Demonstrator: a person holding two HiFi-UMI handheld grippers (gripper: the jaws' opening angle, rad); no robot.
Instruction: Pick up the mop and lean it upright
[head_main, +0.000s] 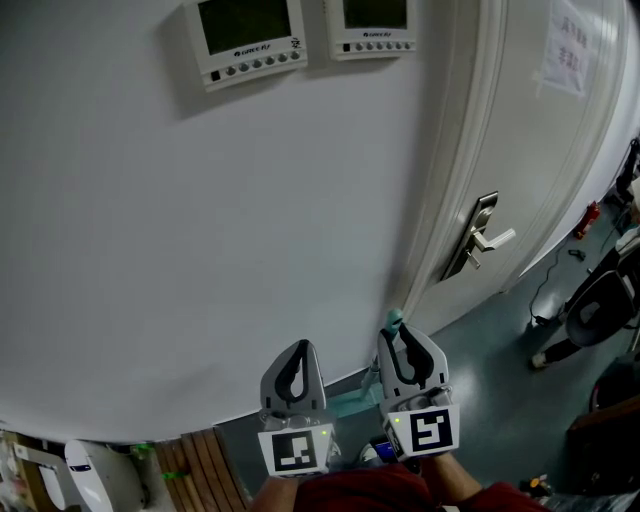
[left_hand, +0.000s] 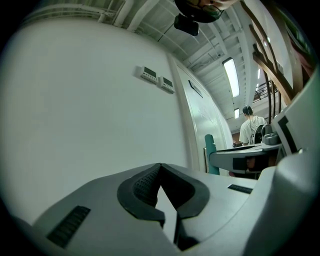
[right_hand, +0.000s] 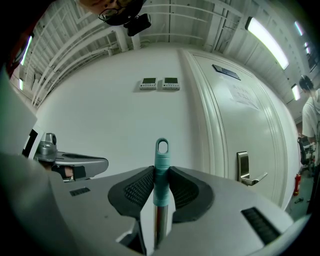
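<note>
The mop's handle stands upright close to the white wall (head_main: 200, 250). It has a teal grip with a hanging loop (right_hand: 161, 160) above a metal shaft (right_hand: 158, 220). My right gripper (right_hand: 161, 171) is shut on the teal grip, a pad pressing on each side. In the head view the teal tip (head_main: 393, 320) pokes up just past the right gripper (head_main: 405, 338). The left gripper (head_main: 297, 352) hovers beside it to the left, its jaw tips meeting with nothing between them (left_hand: 160, 166). From the left gripper view the teal grip (left_hand: 210, 150) shows at the right. The mop head is hidden.
Two control panels (head_main: 250, 40) (head_main: 372, 28) hang high on the wall. A white door with a metal lever handle (head_main: 480, 238) and a paper notice (head_main: 565, 45) lies right of the mop. Wooden slats (head_main: 205, 465) sit lower left; a dark chair (head_main: 600, 305) far right.
</note>
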